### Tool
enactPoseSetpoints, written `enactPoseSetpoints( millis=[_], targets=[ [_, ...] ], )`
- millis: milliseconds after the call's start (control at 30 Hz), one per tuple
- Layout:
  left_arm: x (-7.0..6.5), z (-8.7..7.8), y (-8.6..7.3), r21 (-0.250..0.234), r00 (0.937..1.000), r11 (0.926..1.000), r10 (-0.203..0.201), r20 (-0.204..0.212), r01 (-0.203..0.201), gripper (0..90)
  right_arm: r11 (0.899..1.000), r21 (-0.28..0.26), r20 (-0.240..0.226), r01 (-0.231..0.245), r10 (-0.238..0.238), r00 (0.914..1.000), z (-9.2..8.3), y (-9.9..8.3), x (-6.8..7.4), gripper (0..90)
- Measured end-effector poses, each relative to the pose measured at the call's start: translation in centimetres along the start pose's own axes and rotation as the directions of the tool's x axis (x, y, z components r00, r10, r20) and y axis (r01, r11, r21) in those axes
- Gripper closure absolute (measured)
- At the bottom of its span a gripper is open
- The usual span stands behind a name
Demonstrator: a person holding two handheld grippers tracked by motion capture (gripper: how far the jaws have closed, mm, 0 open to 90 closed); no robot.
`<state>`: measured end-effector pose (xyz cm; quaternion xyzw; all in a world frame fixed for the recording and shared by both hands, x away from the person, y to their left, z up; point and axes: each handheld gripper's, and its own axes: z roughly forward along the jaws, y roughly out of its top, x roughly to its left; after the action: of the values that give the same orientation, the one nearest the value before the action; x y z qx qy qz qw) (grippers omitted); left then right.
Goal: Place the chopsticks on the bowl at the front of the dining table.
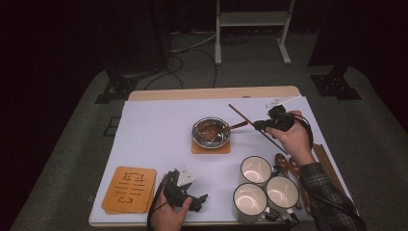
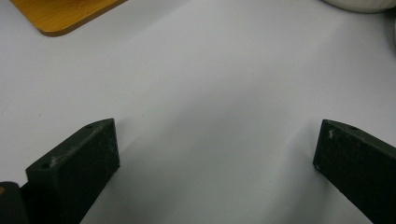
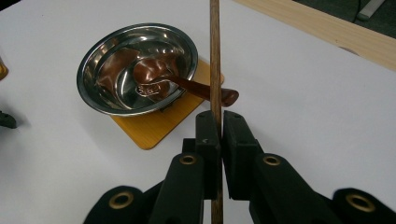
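A steel bowl (image 1: 210, 132) (image 3: 136, 67) sits on a wooden coaster (image 1: 210, 147) (image 3: 154, 122) mid-table, with a brown spoon (image 3: 168, 81) lying in it, handle over the rim. My right gripper (image 1: 262, 125) (image 3: 219, 123) is just right of the bowl, shut on a brown chopstick (image 1: 250, 120) (image 3: 215, 56) that runs through the jaws. My left gripper (image 1: 199, 199) (image 2: 217, 154) rests at the table's near edge, jaws wide open over bare white surface.
Three white mugs (image 1: 262, 185) stand at the front right, with brown spoons (image 1: 287, 166) and more chopsticks (image 1: 327, 163) beside them. A stack of wooden coasters (image 1: 130, 189) (image 2: 60, 14) lies at the front left. A white mug's base (image 2: 359, 4) edges the left gripper view.
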<state>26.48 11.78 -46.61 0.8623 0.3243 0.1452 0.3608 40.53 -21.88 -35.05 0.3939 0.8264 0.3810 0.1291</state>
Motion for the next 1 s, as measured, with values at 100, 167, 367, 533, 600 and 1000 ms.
enactPoseSetpoints(
  millis=[100, 167, 367, 533, 600, 1000],
  targets=[
    [0.0, 0.0, 0.0, 0.0, 1.0, 1.0, 0.0, 0.0, 0.0, 0.0, 1.0, 0.003, 0.001, 0.0, 0.0, 1.0, 0.1, 0.1, 0.1, 84.8],
    [0.0, 0.0, 0.0, 0.0, 1.0, 1.0, 0.0, 0.0, 0.0, 0.0, 1.0, 0.005, 0.001, 0.002, -0.002, 1.0, 0.2, 0.2, 0.1, 84.8],
    [0.0, 0.0, 0.0, 0.0, 1.0, 1.0, 0.0, 0.001, 0.0, 0.0, 1.0, 0.01, -0.001, 0.004, -0.004, 1.0, 0.5, 0.5, 0.3, 84.8],
    [0.0, 0.0, 0.0, -0.001, 1.0, 1.0, 0.0, 0.002, 0.0, 0.0, 1.0, 0.015, -0.003, 0.006, -0.006, 1.0, 0.7, 0.9, 0.4, 84.8],
    [0.0, 0.0, 0.0, 0.001, 1.0, 1.0, 0.0, 0.002, 0.0, 0.0, 1.0, 0.015, -0.003, 0.011, -0.011, 0.9999, 0.9, 1.1, 0.5, 84.8],
    [0.0, 0.0, 0.0, 0.0, 1.0, 1.0, -0.001, 0.002, 0.001, 0.0, 0.999, 0.029, -0.01, 0.025, -0.025, 0.9996, 1.7, 2.1, 1.2, 84.8]
  ],
)
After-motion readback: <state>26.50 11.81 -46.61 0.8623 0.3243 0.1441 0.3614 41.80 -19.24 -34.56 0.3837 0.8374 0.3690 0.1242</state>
